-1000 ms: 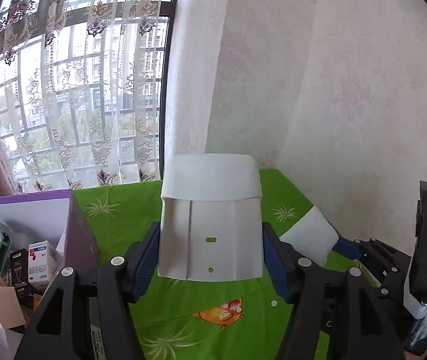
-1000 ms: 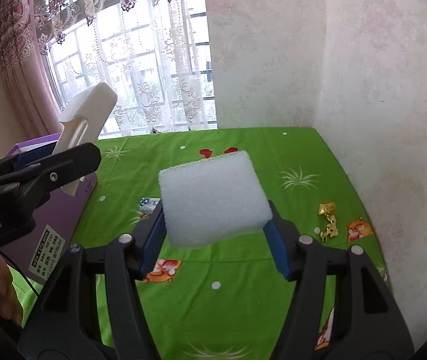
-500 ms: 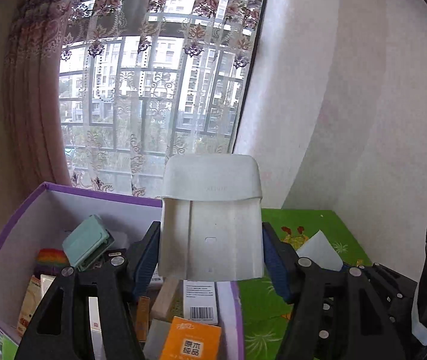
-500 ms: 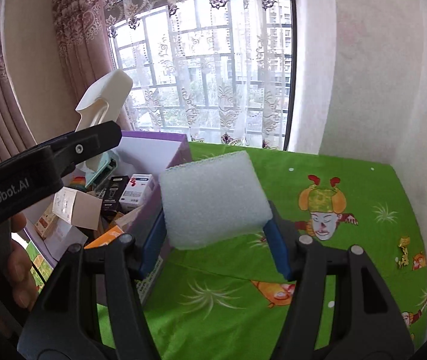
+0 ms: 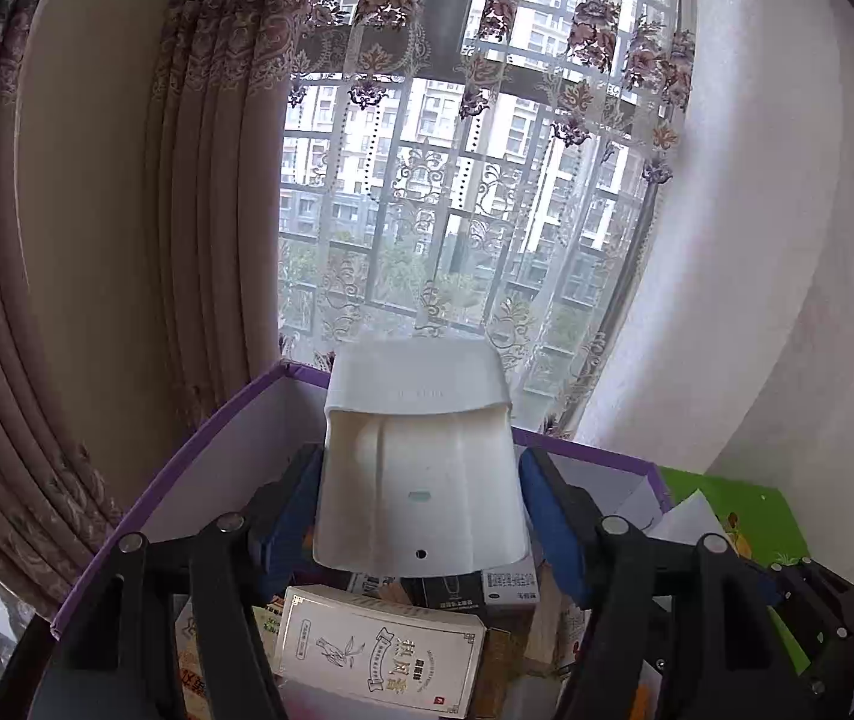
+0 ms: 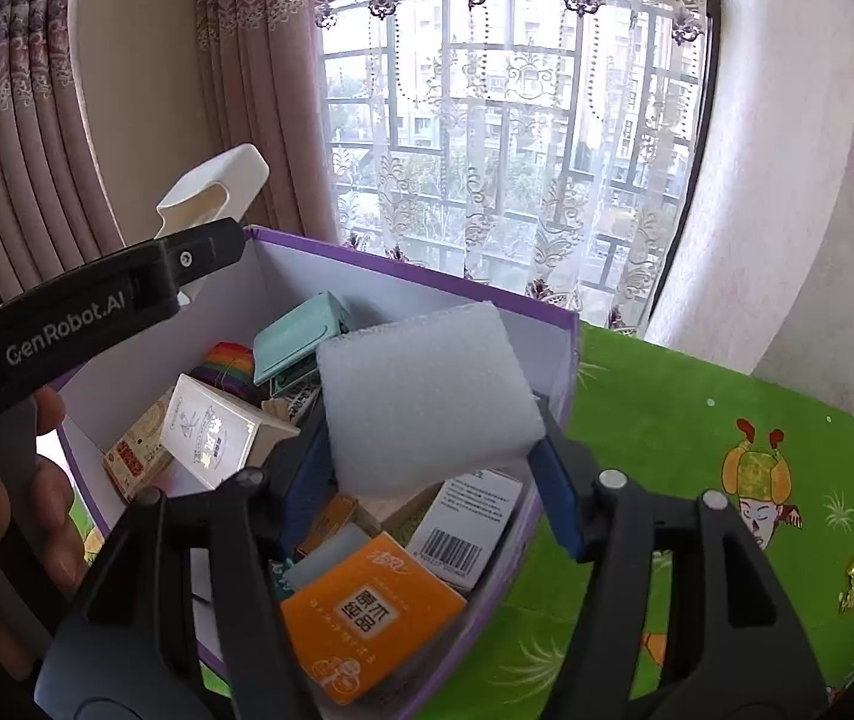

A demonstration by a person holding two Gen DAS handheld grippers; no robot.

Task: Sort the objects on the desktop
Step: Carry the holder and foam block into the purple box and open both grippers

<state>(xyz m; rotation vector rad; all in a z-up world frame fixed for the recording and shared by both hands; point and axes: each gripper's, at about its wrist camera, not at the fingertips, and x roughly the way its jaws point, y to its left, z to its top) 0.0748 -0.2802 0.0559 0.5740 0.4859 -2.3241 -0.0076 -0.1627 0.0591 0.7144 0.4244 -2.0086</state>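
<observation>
The purple box [image 6: 565, 360] is where both loads are going, and it is sitting on the green bench [image 6: 697, 420] at its left end, near the window. I am holding the right tongs [image 6: 436, 456] clamped on a white foam block [image 6: 427, 396], which is hanging above the box's near right part. I am holding the left tongs [image 5: 420, 516] clamped on a white plastic holder [image 5: 417, 462], which is hanging over the box's far left side.

As I judge it, the step in hand is the drop into the box. The box is already crowded, so I am planning to lower each piece until it is close above the pile, then ease the tongs apart slowly. The foam looks light and could bounce or slide out over the low near rim; I am aiming it toward the middle. The holder looks rigid and awkwardly shaped, so I am wanting it laid flat instead of tipped on edge.

Nearest in the box, an orange carton [image 6: 366, 612] is showing Chinese characters, and a white packet [image 6: 466, 516] beside it is showing a barcode. Farther in, a pale card box [image 6: 210, 432] is carrying gold print I cannot read, then a mint clip case [image 6: 300, 342]. The left tongs' arm is reading "GenRobot.AI".
</observation>
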